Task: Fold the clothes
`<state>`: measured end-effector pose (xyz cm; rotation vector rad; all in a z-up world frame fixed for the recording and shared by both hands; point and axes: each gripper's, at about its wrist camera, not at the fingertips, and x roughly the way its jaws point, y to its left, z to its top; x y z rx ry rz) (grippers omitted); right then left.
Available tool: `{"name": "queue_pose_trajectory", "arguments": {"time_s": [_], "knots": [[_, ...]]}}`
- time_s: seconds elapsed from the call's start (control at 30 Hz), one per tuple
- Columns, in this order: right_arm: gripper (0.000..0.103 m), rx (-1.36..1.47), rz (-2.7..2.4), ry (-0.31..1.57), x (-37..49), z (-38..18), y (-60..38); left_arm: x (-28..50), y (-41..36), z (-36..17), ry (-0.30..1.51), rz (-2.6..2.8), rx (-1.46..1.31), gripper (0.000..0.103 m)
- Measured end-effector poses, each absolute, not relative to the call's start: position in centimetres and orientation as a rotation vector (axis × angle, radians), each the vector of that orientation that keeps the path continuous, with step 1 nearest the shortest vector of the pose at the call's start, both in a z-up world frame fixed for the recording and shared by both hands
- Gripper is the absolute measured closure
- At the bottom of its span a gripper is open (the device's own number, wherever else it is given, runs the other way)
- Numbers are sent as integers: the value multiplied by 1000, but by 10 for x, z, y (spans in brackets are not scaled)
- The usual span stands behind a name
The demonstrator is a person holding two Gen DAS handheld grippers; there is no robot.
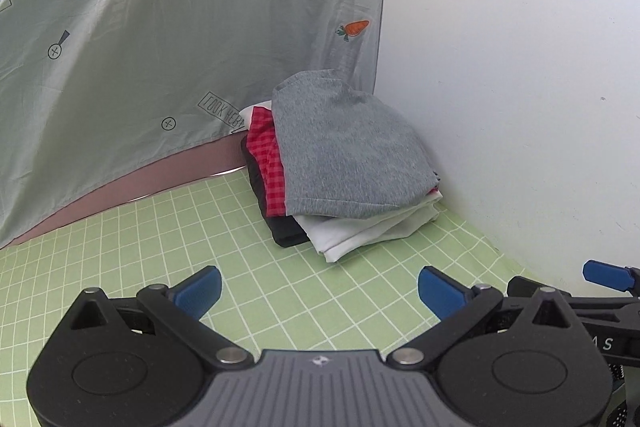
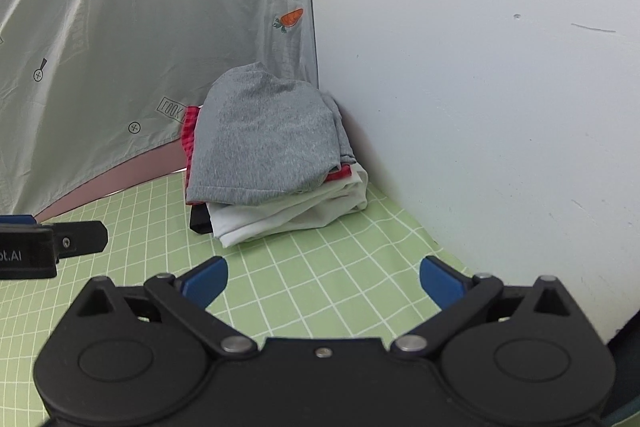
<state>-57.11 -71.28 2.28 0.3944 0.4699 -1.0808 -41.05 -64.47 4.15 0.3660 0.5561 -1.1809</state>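
A stack of folded clothes sits in the far corner of the bed. A grey garment (image 1: 344, 151) (image 2: 264, 143) lies on top, over a red checked piece (image 1: 266, 163), a black piece (image 1: 286, 233) and white cloth (image 1: 372, 227) (image 2: 288, 215). My left gripper (image 1: 320, 291) stands open over the green checked sheet, short of the stack, with nothing between its blue pads. My right gripper (image 2: 324, 283) is open too and empty, also short of the stack. Its blue fingertip (image 1: 604, 275) shows at the right edge of the left wrist view. Part of the left gripper (image 2: 52, 243) shows at the left edge of the right wrist view.
A pale grey curtain (image 1: 160, 39) printed with carrots hangs behind the stack on the left. A white wall (image 1: 520, 87) closes the right side. The green sheet with white grid lines (image 1: 280, 259) spreads between the grippers and the stack, and a pink band (image 1: 160, 183) runs under the curtain's hem.
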Motion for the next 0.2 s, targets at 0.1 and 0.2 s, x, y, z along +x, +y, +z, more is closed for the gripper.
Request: {"name": "queue_pose_trajectory", "arguments": {"time_s": [0.1,0.2], "knots": [[0,398,-1093,465,-574,25,-705,-412,-640,42,550,-1187,376,0],[0,400,-1103,461,-575,26,-700,-412,-637,42,549,-1196,382,0]]}}
